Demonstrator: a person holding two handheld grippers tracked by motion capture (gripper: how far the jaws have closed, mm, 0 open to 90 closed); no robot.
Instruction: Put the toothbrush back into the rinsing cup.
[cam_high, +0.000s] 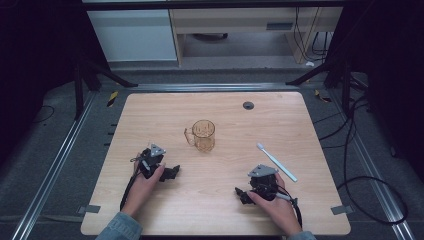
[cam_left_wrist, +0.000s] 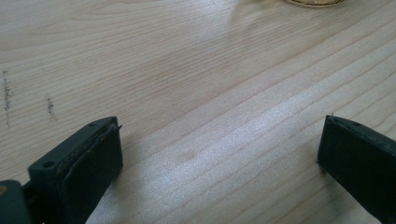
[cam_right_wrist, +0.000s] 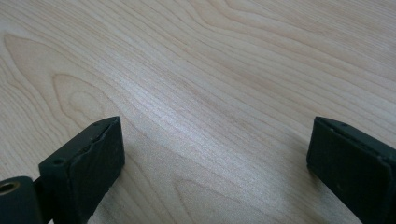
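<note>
Black fingers (cam_right_wrist: 84, 168), grey three-cornered plates (denim sleeves (cam_high: 120, 227))

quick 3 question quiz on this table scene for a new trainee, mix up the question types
1. True or false: the toothbrush stands inside the amber cup.
2. Which gripper is nearer the toothbrush? A) left gripper B) right gripper
3. Fill in: both grippers' jaws stand ____ with only bare table between them.

Key
1. False: it lies flat on the table, to the right of the cup.
2. B
3. open
</note>
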